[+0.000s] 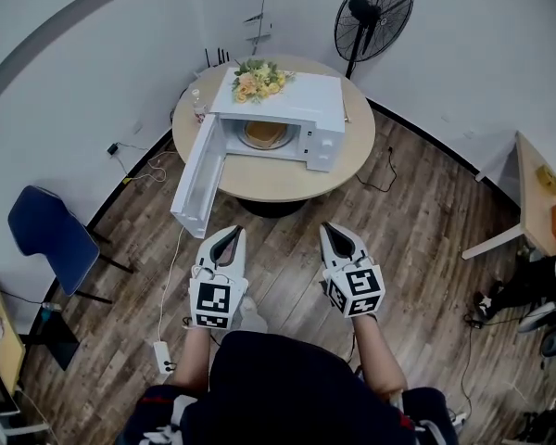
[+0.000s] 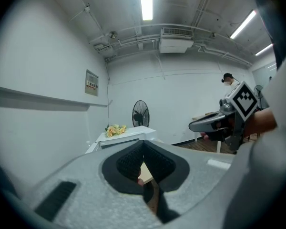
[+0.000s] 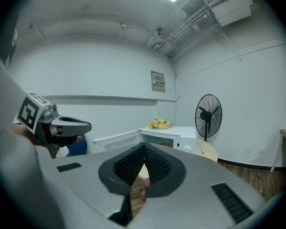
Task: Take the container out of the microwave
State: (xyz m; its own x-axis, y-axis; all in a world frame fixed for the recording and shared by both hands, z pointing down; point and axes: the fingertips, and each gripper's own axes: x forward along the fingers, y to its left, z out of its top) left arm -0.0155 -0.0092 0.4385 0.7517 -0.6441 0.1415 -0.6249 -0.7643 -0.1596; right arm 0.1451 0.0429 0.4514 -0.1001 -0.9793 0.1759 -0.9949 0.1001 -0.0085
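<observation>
A white microwave (image 1: 292,109) stands on a round wooden table (image 1: 352,151), and its door (image 1: 196,176) hangs wide open to the left. Inside it sits a tan container (image 1: 263,133). A bunch of yellow flowers (image 1: 259,79) lies on the microwave's top. My left gripper (image 1: 230,236) and right gripper (image 1: 333,231) hover side by side over the floor, short of the table and pointing at it. Both are shut with nothing between their jaws. The right gripper view shows the microwave (image 3: 174,135) ahead with its door (image 3: 115,141) open.
A standing fan (image 1: 371,15) is behind the table, and a small bottle (image 1: 198,105) stands on the table's left edge. A blue chair (image 1: 48,233) is at the left, a power strip (image 1: 163,354) lies on the floor, and another table (image 1: 534,197) is at the right.
</observation>
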